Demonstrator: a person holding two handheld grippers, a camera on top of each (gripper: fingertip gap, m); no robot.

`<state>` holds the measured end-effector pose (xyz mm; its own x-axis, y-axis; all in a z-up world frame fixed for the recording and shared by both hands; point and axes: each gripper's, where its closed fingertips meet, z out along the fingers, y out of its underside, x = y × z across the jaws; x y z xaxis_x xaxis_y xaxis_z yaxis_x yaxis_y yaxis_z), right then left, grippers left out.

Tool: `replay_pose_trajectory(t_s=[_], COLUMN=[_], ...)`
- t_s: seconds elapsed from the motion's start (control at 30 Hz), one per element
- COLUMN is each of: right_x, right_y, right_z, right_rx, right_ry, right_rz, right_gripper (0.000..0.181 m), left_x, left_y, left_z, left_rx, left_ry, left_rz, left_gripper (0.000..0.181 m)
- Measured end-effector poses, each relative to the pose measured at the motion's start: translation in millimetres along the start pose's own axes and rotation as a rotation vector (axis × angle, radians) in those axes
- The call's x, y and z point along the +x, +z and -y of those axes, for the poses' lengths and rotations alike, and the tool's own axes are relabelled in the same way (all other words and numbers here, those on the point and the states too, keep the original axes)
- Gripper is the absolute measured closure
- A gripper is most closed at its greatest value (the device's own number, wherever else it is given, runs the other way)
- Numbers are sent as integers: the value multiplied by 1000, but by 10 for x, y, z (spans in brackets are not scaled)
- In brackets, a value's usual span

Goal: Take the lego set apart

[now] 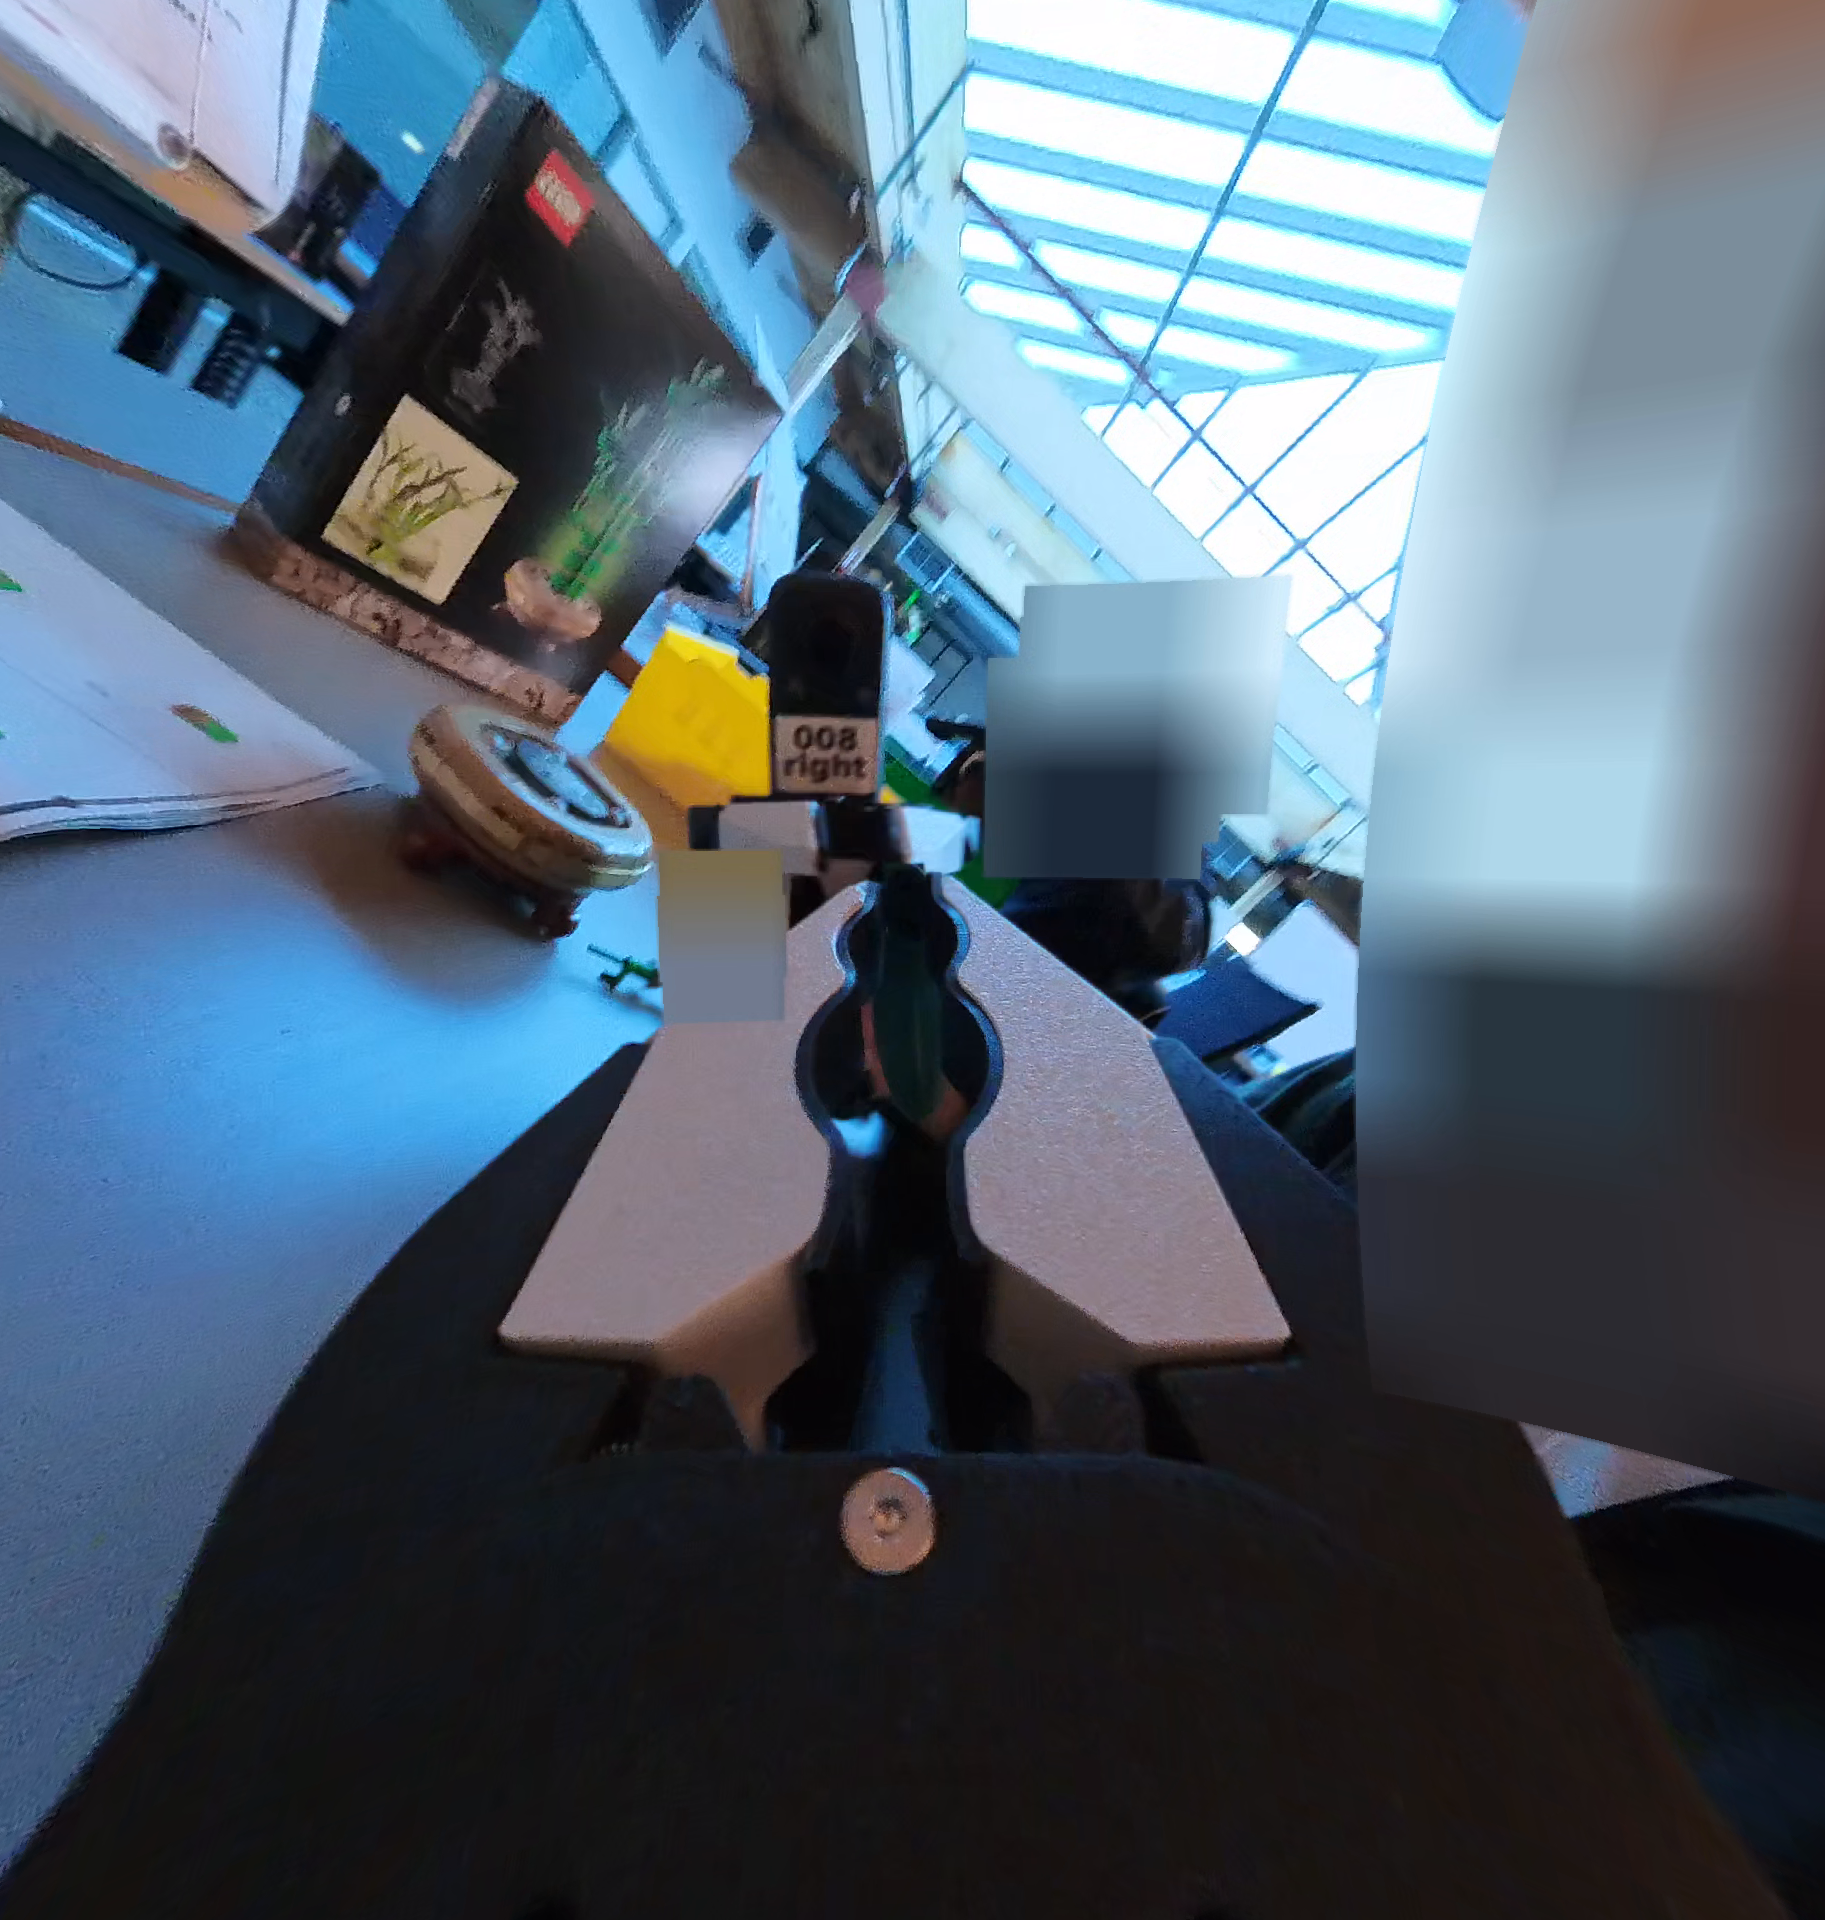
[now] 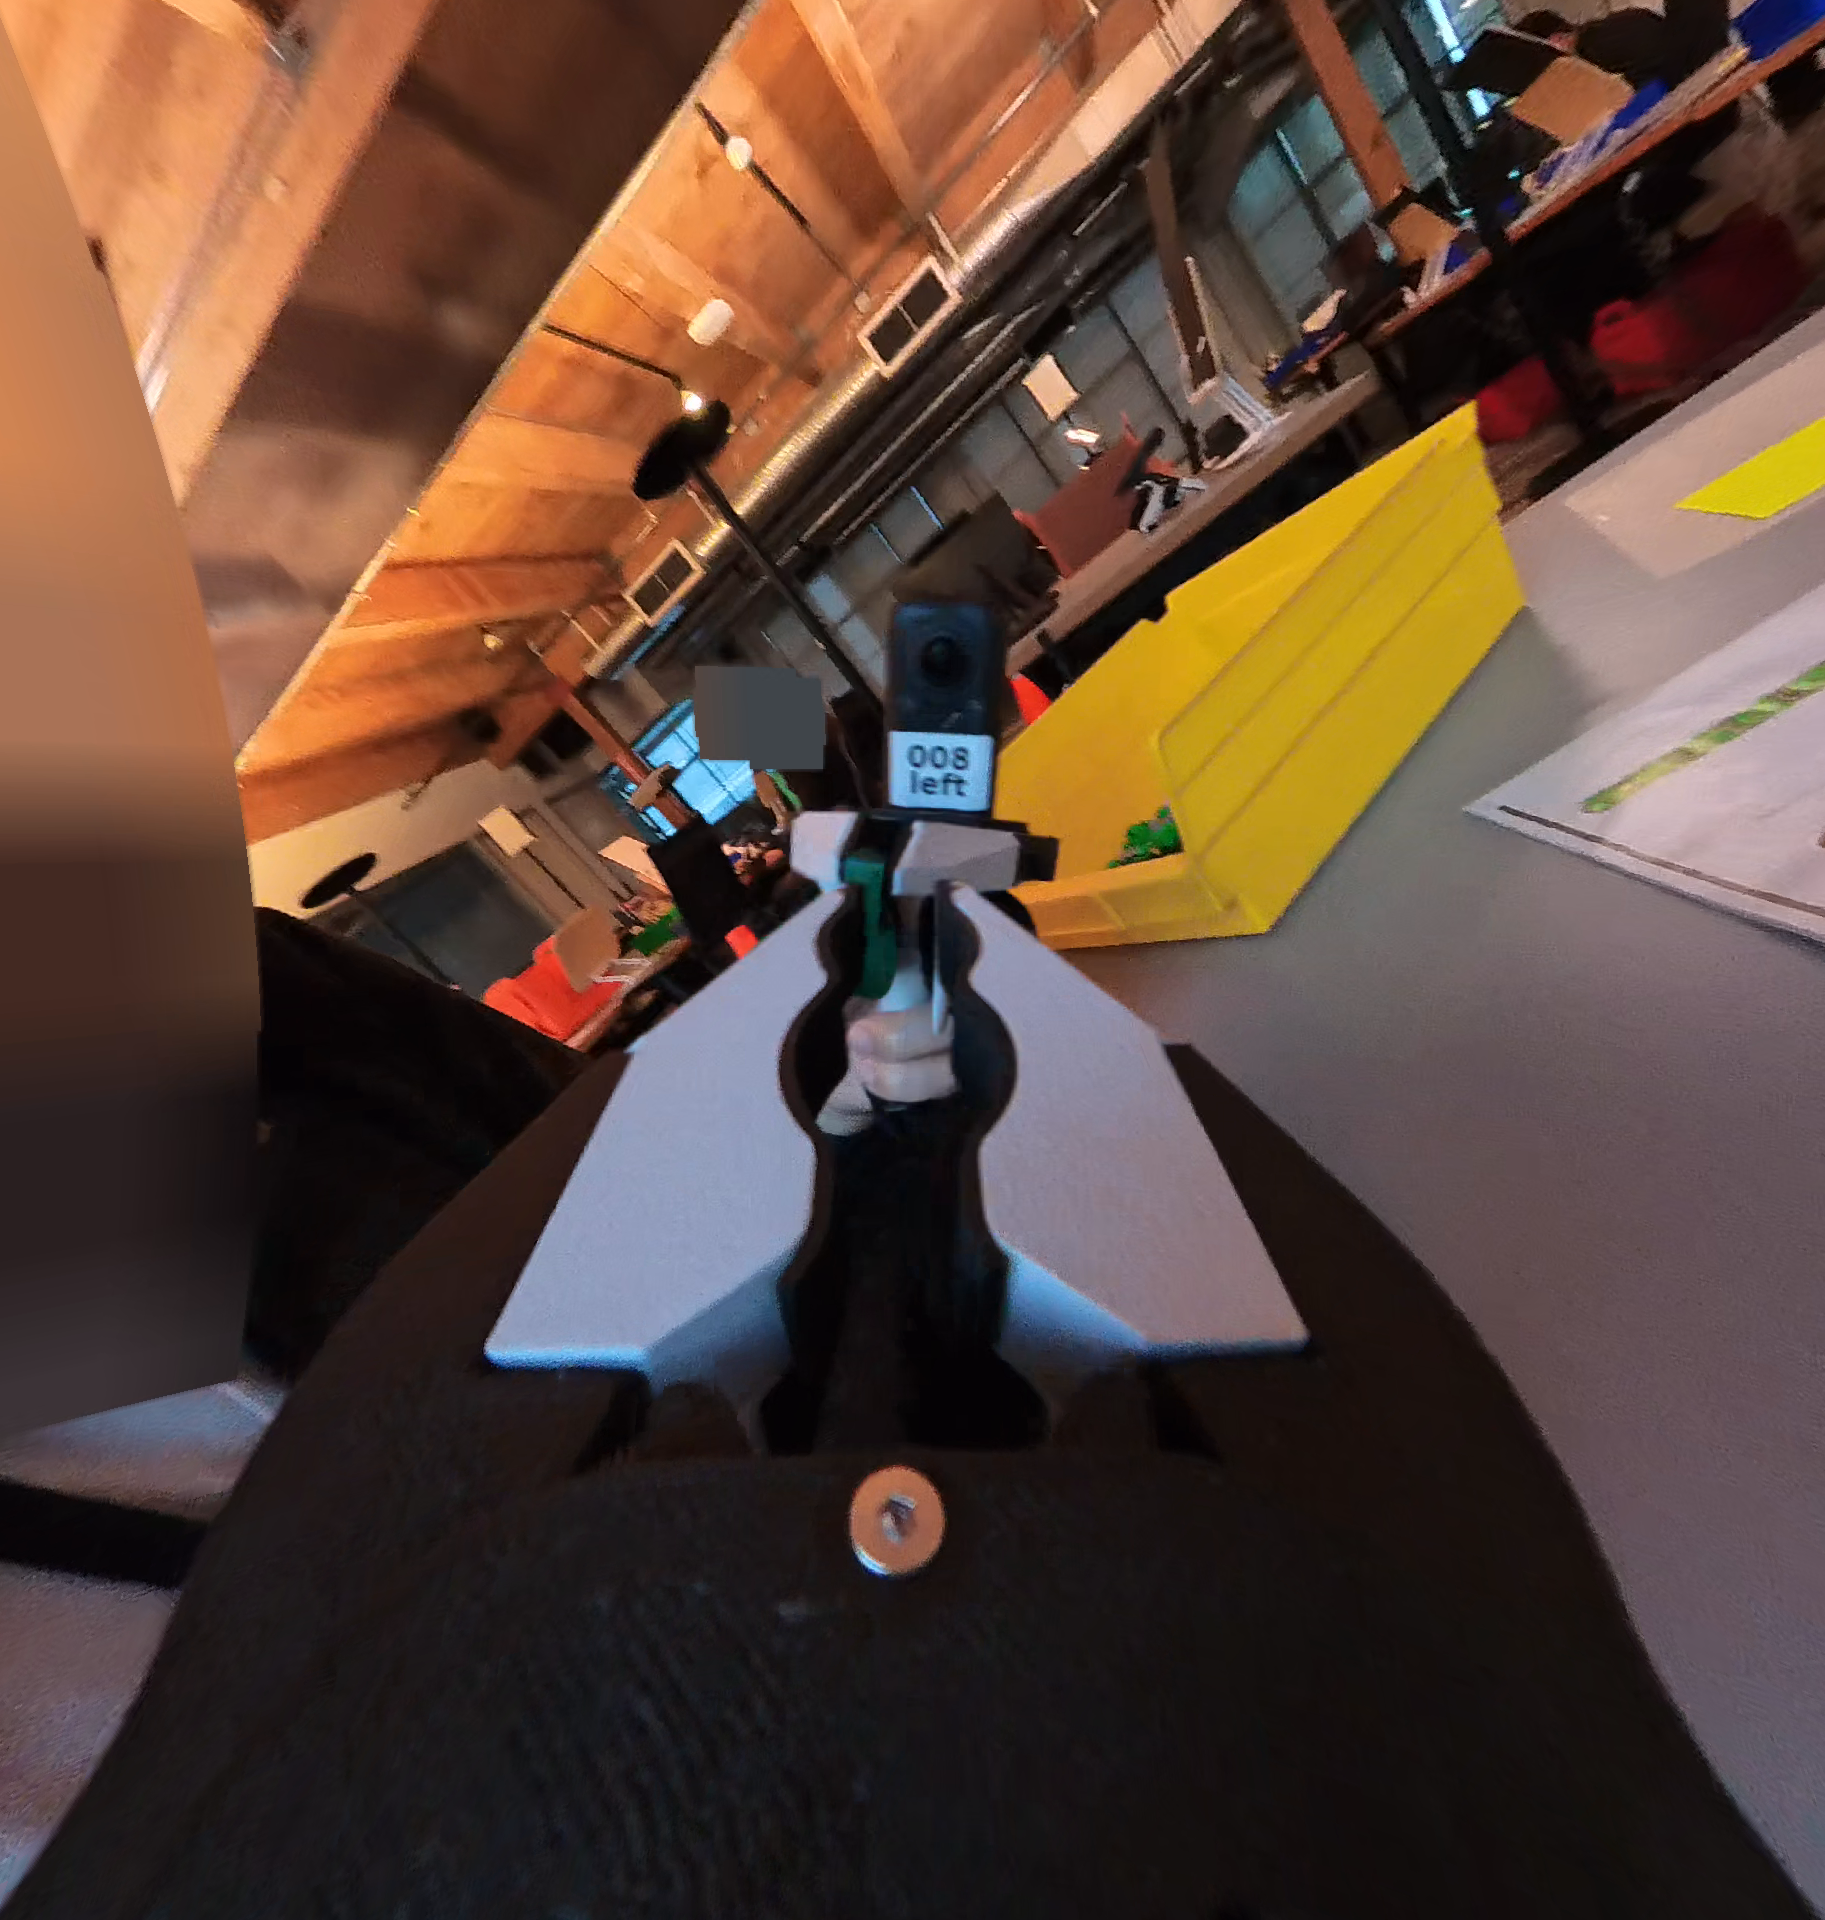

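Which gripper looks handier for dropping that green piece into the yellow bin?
Probably the right gripper: the yellow bin sits just beyond it. Both grippers pinch the green piece; from the left gripper the bin lies farther off.

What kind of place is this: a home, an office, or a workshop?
Most likely a large workshop or lab hall. The right wrist view shows a high wooden ceiling with exposed metal ducts, long workbenches farther back, and a yellow parts bin on the grey table.

2 grippers, 1 yellow bin, 1 black box, 1 round lego base, 1 green piece.
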<state>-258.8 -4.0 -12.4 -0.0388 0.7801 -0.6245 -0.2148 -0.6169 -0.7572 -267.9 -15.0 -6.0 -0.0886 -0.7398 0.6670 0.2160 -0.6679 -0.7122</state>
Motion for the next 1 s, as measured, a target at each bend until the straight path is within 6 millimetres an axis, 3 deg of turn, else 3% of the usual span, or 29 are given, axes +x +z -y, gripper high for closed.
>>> replay_pose_trajectory(t_s=[0.03, 0.43, 0.53, 0.7, 0.87, 1.0], right_x=[5, 27, -20, -20, -29, -41], right_y=[17, 57, 51, 40, 33, 26], right_z=[-9, -129, -124, -163, -159, -167], right_rx=[0, -57, -66, -136, -104, -125], right_ry=[-7, 82, 68, -123, 5, -38], right_rz=[-8, 10, 30, -64, -12, -31], right_gripper=[164, 175, 175, 176, 176, 176], left_x=[-29, -128, -86, -82, -76, -66], left_y=[15, 31, 41, 38, 39, 43], left_z=[-41, -150, -149, -173, -156, -154], left_rx=[-26, -96, -94, -105, -92, -91], left_ry=[32, 89, 77, 40, 26, 14], left_rz=[33, 114, 84, 68, 66, 57], left_gripper=[175, 176, 176, 176, 177, 176])
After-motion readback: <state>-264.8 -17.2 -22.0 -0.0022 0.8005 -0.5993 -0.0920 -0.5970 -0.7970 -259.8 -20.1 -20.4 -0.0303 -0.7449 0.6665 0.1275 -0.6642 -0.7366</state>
